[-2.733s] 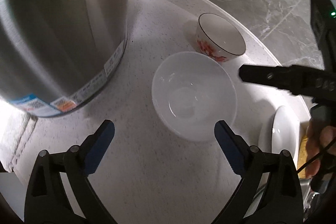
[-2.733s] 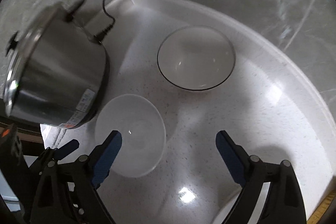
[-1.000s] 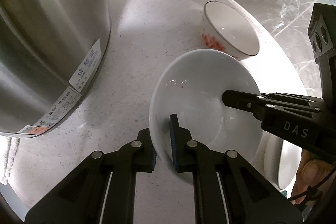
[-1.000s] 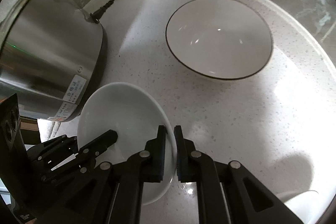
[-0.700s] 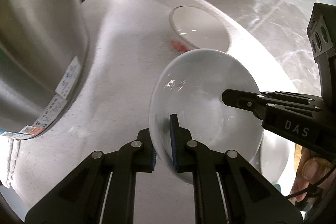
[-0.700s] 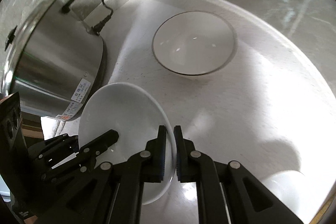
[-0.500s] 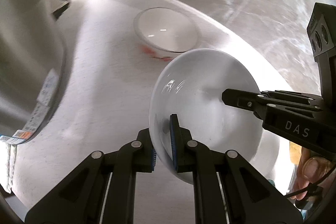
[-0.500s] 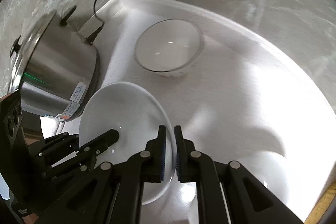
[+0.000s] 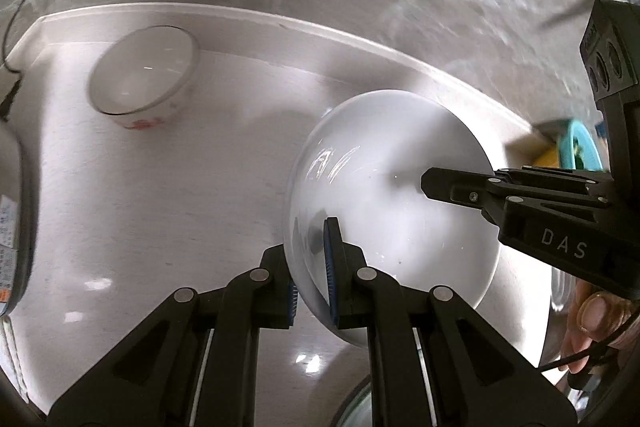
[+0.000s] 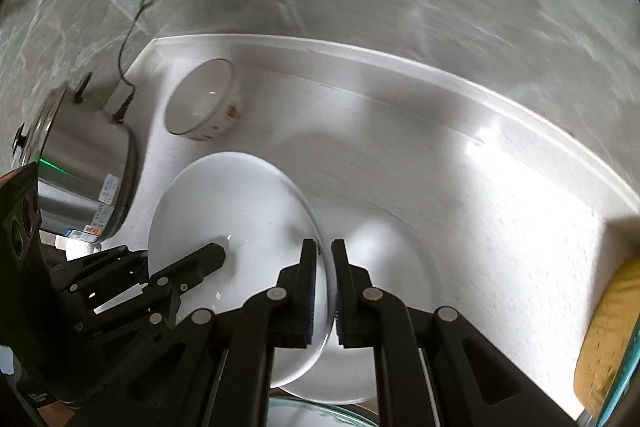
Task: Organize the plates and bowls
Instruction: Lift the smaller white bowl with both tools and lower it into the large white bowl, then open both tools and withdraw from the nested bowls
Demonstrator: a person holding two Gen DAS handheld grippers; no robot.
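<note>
Steel cylindrical cooker (image 10: 80, 163) at left edge of white speckled surface (image 9: 160, 207), black cord (image 10: 136, 7) up the grey marble wall. Small white bowl with red pattern (image 9: 144, 87) near back-left corner by the raised back edge. Plain white glossy bowl (image 9: 392, 211) held tilted above surface: left claw (image 9: 311, 279) closed on its near rim, right claw (image 10: 323, 295) closed on the opposite rim. White plate (image 10: 384, 251) lies below it. Yellow sponge (image 10: 612, 327) at right edge
</note>
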